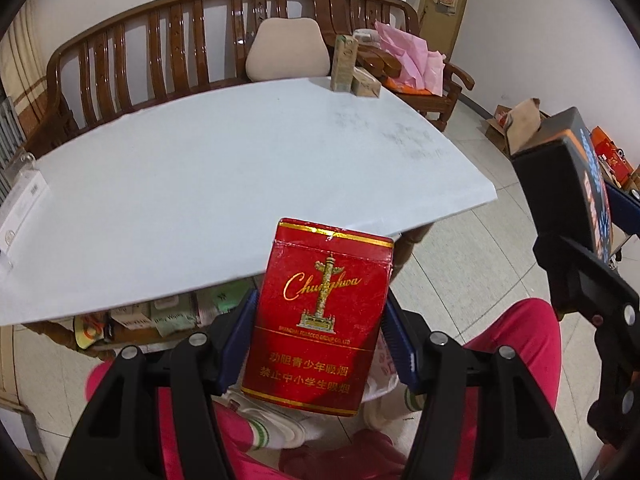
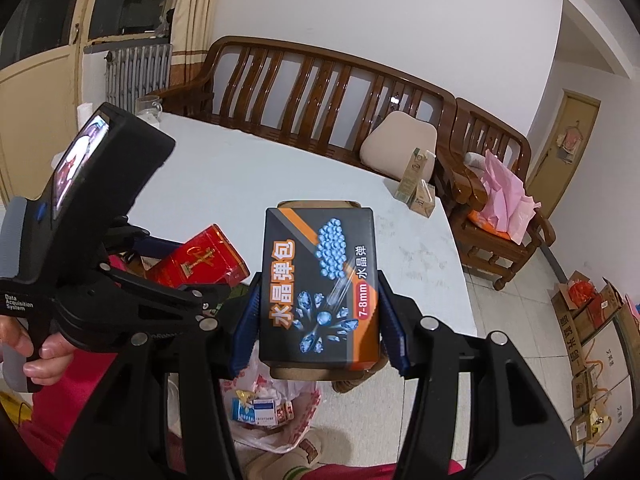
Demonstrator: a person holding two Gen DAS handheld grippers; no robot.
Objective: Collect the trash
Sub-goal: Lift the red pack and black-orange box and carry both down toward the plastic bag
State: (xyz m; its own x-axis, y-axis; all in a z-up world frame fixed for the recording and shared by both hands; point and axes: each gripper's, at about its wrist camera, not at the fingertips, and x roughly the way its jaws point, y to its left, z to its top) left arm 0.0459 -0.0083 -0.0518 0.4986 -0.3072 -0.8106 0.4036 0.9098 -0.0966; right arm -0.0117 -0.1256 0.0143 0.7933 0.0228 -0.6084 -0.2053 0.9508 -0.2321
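My left gripper (image 1: 318,332) is shut on a red Chunghwa cigarette pack (image 1: 318,316), held upright in front of the table's near edge. The pack also shows in the right wrist view (image 2: 200,258), between the left gripper's fingers. My right gripper (image 2: 320,316) is shut on a black and orange box with blue crystal-ball pictures (image 2: 320,288), held above a plastic trash bag (image 2: 272,408) on the floor that holds small boxes and wrappers. The right gripper and its box show at the right edge of the left wrist view (image 1: 576,184).
A white table (image 1: 200,168) stands ahead, with two beige cartons (image 1: 352,72) at its far corner. A wooden bench (image 1: 160,40) with a cushion (image 1: 286,48) is behind it. Pink paper (image 2: 504,196) lies on an armchair. Cardboard boxes (image 2: 592,336) sit on the floor at right.
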